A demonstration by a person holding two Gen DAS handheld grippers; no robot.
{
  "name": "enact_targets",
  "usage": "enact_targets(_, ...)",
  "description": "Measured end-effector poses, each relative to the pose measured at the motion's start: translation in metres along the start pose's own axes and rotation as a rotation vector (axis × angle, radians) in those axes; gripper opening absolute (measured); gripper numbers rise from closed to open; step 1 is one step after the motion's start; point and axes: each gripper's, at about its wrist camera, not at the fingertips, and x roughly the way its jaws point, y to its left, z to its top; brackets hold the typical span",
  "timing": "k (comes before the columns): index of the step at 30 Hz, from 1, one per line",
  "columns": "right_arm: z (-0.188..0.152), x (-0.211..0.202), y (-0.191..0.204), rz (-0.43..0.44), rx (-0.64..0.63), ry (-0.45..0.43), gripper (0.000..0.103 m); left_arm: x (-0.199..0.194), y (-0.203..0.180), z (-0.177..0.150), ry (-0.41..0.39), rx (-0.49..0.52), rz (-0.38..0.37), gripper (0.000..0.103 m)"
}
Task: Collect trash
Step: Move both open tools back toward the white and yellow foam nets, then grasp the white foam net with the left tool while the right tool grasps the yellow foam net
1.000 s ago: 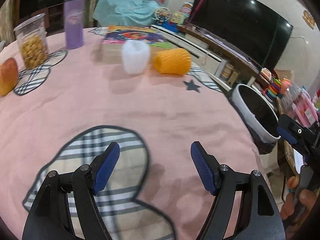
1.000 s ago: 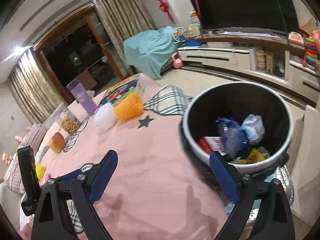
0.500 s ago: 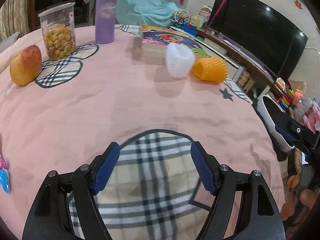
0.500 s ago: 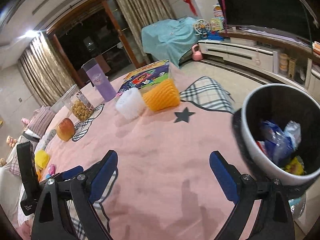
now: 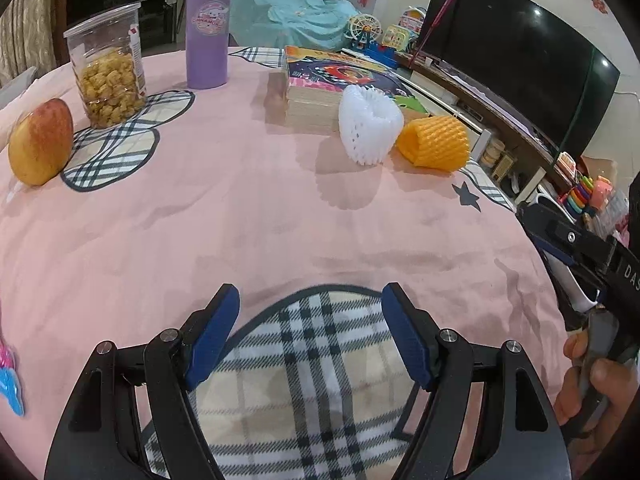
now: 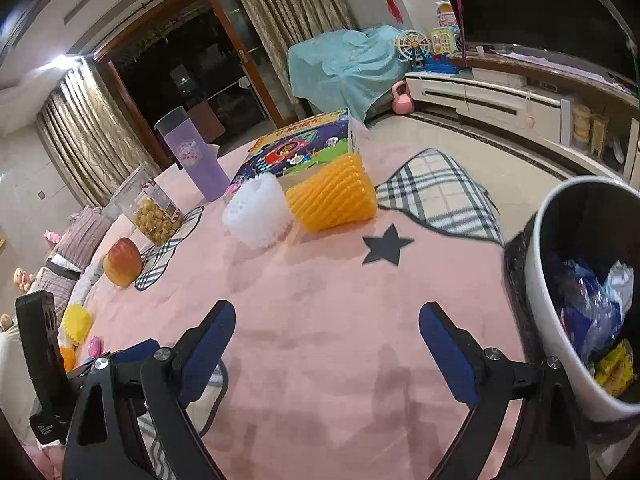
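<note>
While both grippers, left [image 5: 310, 320] and right [image 6: 326, 342], hang wide open and empty over the pink worktop [image 5: 240, 220], steer toward the white foam net [image 5: 370, 126] and orange foam net [image 5: 434, 142] beside the books, then carry each to the bin [image 6: 560, 320].

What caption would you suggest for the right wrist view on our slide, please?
Open right gripper above the pink tablecloth, white foam net and orange foam net ahead, trash bin at right.

A white foam net sleeve [image 5: 370, 128] and an orange one [image 5: 434, 142] lay touching on the pink tablecloth [image 5: 240, 220]; the white bin [image 6: 560, 320] held wrappers.
</note>
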Motion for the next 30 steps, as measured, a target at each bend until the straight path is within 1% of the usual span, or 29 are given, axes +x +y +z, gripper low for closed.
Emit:
enact_targets(8, 0.016, 0.02, -0.008, 0.007, 0.023, -0.027, 0.094, 0.016, -0.003, 0.02, 0.001, 0.007, 0.01, 0.075)
enact_targets(14, 0.028, 0.033, -0.012, 0.001, 0.02, -0.044, 0.093, 0.026, -0.005, 0.038, -0.012, -0.002, -0.005, 0.075)
enact_targets(16, 0.032, 0.039, -0.013, 0.01, 0.023, -0.043, 0.089, 0.031, -0.007, 0.046, -0.025, -0.001, -0.011, 0.075)
enact_targets(18, 0.037, 0.048, -0.014, 0.017, 0.02, -0.031, 0.08, 0.038, -0.011, 0.054, -0.028, 0.006, -0.014, 0.075)
enact_targets(21, 0.041, 0.06, -0.023, 0.033, 0.058, -0.009, 0.072, 0.049, -0.017, 0.067, -0.027, 0.018, -0.027, 0.075)
enact_targets(23, 0.043, 0.065, -0.028, 0.042, 0.079, -0.002, 0.071, 0.057, -0.019, 0.074, -0.021, 0.023, -0.042, 0.075)
enact_targets(26, 0.047, 0.07, -0.032, 0.049, 0.086, -0.003, 0.07, 0.066, -0.02, 0.083, -0.023, 0.032, -0.042, 0.075)
enact_targets(28, 0.05, 0.073, -0.032, 0.064, 0.089, -0.004, 0.069, 0.071, -0.02, 0.088, -0.031, 0.038, -0.038, 0.075)
enact_targets(30, 0.052, 0.077, -0.032, 0.067, 0.087, -0.004, 0.067, 0.073, -0.018, 0.091, -0.053, 0.028, -0.054, 0.075)
